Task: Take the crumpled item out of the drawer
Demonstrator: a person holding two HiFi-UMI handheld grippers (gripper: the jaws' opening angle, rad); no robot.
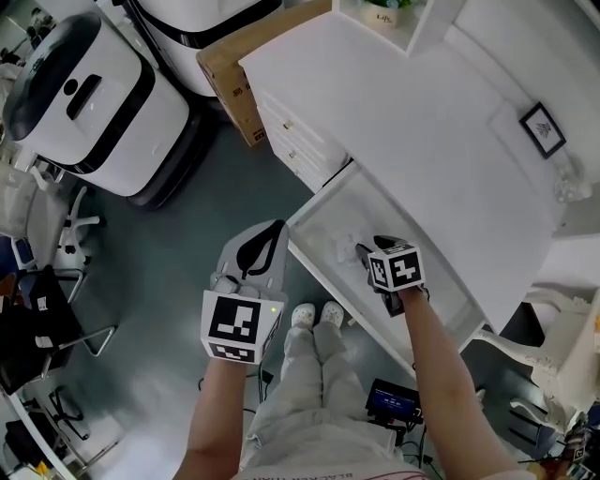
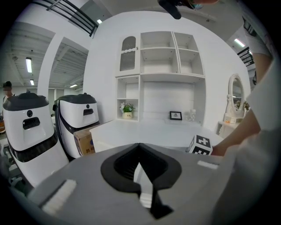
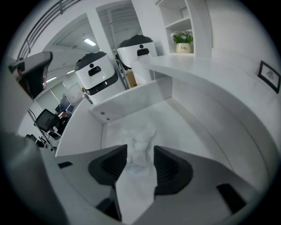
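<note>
A white drawer [image 1: 319, 214] stands pulled out of the white desk [image 1: 422, 131]. A crumpled white paper [image 1: 343, 246] lies on its floor near the left end. My right gripper [image 1: 362, 253] reaches down into the drawer. In the right gripper view the crumpled paper [image 3: 138, 145] fills the gap between the two dark pads of the right gripper [image 3: 140, 159], which press on its sides. My left gripper [image 1: 270, 230] hangs outside the drawer, to its left above the floor. In the left gripper view the left gripper [image 2: 139, 147] has its jaws together with nothing in them.
Two white machines [image 1: 94, 94] and a cardboard box [image 1: 234, 80] stand left of the desk. On the desk top are a small framed picture [image 1: 542, 128] and a plant pot [image 1: 380, 13]. A white chair [image 1: 553, 347] is at the right. The person's feet [image 1: 317, 316] are below the drawer front.
</note>
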